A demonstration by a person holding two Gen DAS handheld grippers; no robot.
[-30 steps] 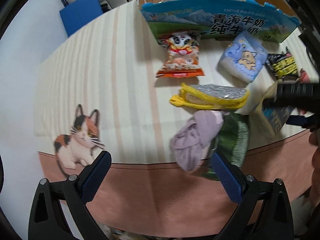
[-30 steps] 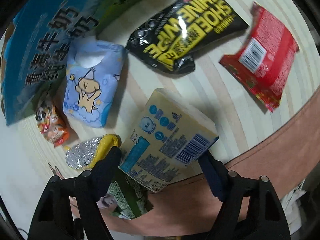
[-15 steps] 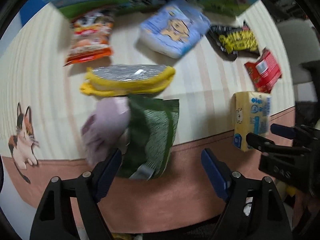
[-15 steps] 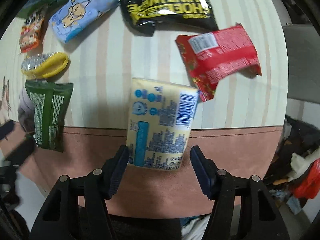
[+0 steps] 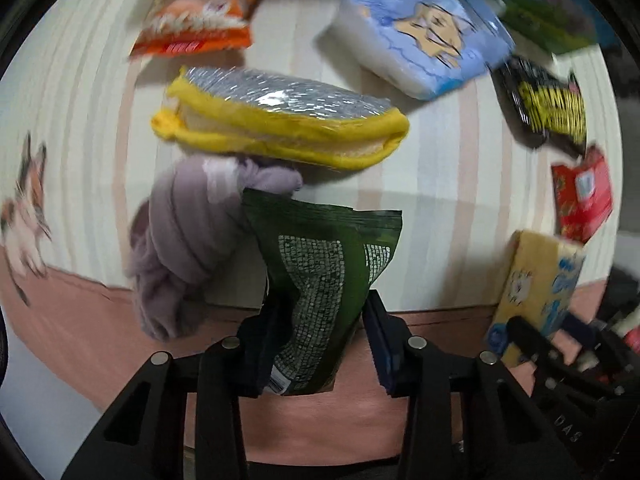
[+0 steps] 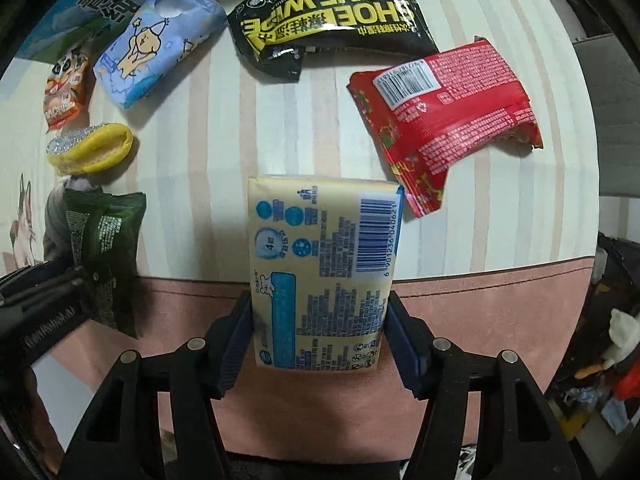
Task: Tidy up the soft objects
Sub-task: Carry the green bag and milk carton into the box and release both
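Here, left gripper [image 5: 320,344] low in the frame, jaws closing around green packet [image 5: 320,280], right gripper [image 6: 318,328] at lower centre, jaws closing against yellow tissue pack [image 6: 320,272].

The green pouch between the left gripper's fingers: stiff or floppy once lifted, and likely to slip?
The green pouch looks thin and creased, so it will probably sag and bend above the closing left gripper. Its glossy film may slide in the pads. It seems flat and light. The lilac cloth lies against it and might drag along.

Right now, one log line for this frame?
left tool: closing on green pouch | right tool: closing on yellow tissue pack | both on mat
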